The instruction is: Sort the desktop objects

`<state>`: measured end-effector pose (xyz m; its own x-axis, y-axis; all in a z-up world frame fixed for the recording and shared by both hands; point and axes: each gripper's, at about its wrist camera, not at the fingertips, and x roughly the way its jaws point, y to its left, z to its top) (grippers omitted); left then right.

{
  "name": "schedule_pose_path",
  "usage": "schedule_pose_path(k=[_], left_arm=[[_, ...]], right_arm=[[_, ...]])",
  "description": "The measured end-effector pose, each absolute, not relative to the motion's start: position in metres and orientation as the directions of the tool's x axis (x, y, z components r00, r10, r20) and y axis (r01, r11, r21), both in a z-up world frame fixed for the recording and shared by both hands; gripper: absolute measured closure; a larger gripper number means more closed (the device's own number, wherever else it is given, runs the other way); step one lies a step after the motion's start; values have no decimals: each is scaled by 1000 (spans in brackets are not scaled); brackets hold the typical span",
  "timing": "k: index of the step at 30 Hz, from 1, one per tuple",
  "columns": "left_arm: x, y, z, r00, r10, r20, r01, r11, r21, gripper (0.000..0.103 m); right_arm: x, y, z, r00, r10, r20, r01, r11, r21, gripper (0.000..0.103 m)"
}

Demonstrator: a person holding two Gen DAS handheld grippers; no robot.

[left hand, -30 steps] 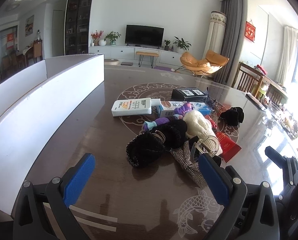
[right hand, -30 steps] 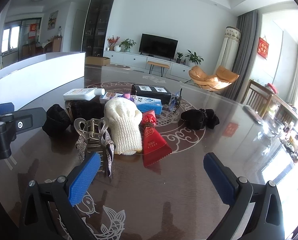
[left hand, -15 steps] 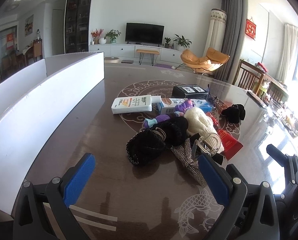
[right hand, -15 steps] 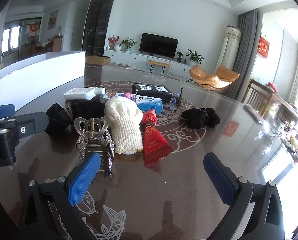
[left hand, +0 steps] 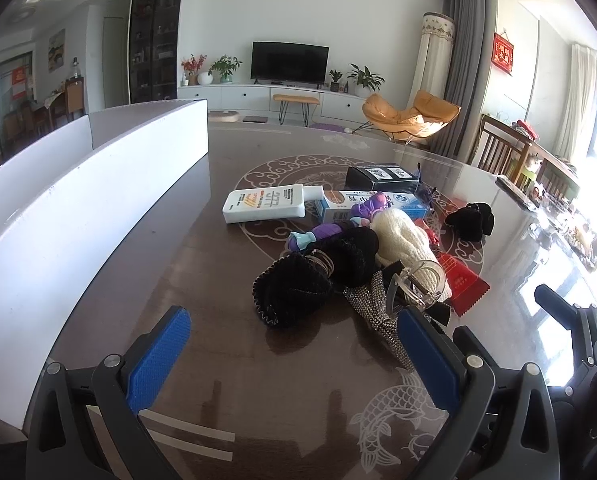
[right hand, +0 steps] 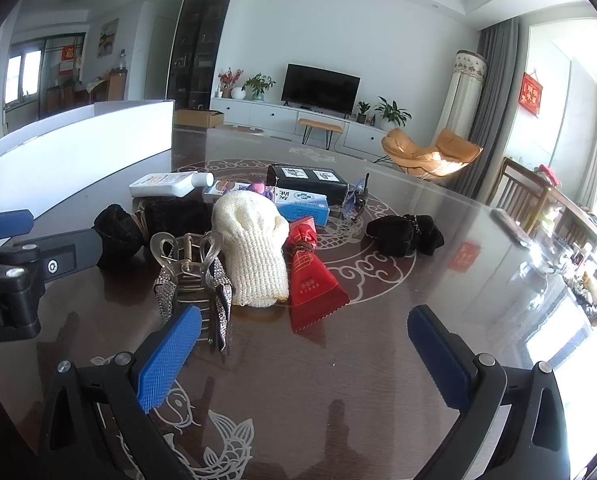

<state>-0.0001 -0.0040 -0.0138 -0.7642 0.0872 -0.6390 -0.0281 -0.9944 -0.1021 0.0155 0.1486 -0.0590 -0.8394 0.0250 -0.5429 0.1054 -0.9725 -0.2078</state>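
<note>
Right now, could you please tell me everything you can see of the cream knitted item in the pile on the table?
The cream knitted item looks like soft, ribbed wool, rounded at the far end and open at the near hem, perhaps a hat or mitten. It lies flat in the middle of the pile. The red packet lies against its right side, the clear hair claw sits at its left, and the blue-and-white box lies just behind it. Neither hand-held gripper touches it.

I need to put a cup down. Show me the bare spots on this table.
Bare: the strip between the white divider and the black hat; the near edge by the right claw; right of the red packet. Crowded: the middle pile around the cream knit.
</note>
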Motion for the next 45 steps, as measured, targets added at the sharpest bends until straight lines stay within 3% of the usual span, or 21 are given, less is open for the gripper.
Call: schedule_pose_path(k=[7,13,20,31,45], left_arm=[[-1,-5,-14,-763,82,-641,-22,-995,-102,0],[-2,-6,-15,-761,79,-644,-15,-994,-104,0],[-1,-7,-15,-759,79,-646,-16,-995,-103,0],[-2,-7,-17,-755,73,-652,-5,-994,-105,0],[-2,-10,-15,-758,77,-648,-3,-993,-115,0]], right_arm=[[13,149,-60,-826,-6,-563,137,-972,-190,0],[-1,154,-63,-741,-60,-669,207,-968,-141,0],[-17,159,-82,-628,-28,-778,244,-956,-163,0],[-82,163,-87,-558,-168,-812,305,-952,-12,0],[-89,161,-87,-557,-174,-812,313,-950,-12,0]])
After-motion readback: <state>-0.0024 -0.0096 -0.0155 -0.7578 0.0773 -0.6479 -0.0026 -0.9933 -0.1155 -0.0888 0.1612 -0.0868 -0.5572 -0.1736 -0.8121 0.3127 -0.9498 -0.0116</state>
